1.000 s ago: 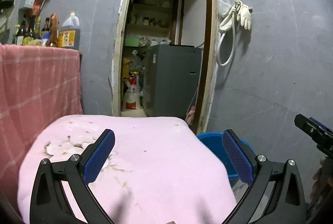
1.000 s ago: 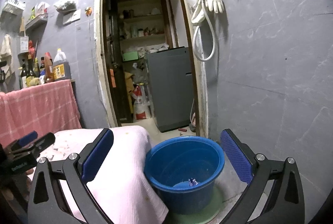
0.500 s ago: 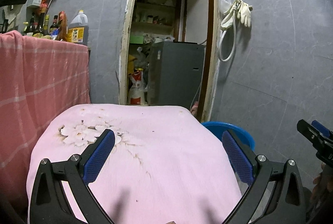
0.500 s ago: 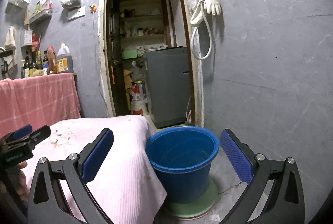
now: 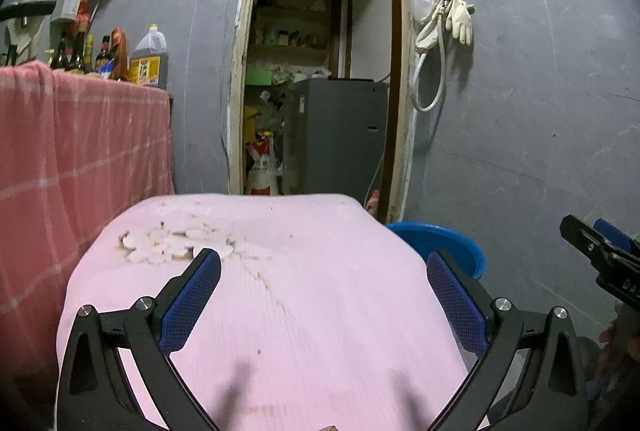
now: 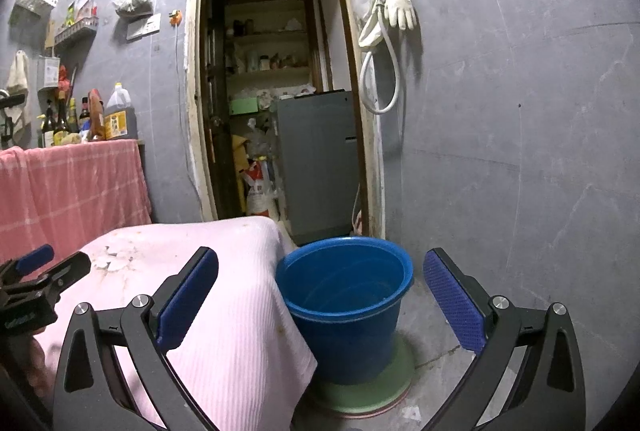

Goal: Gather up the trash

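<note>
Currently both grippers are empty, jaws spread wide. Left gripper (image 5: 323, 285) hovers over the pink cloth (image 5: 304, 295); right gripper (image 6: 321, 285) faces the blue bucket (image 6: 346, 307) standing on the floor just right of the cloth-covered surface. Trash looks like the pale scraps (image 5: 168, 245) scattered on the cloth's far-left part, ahead of the left finger. Bucket interior is only partly visible; can't tell what's in it. My read: we're at the reach step, nothing picked. Next move: push left gripper forward and left, drop onto a scrap, close, then carry it right to the bucket.
</note>
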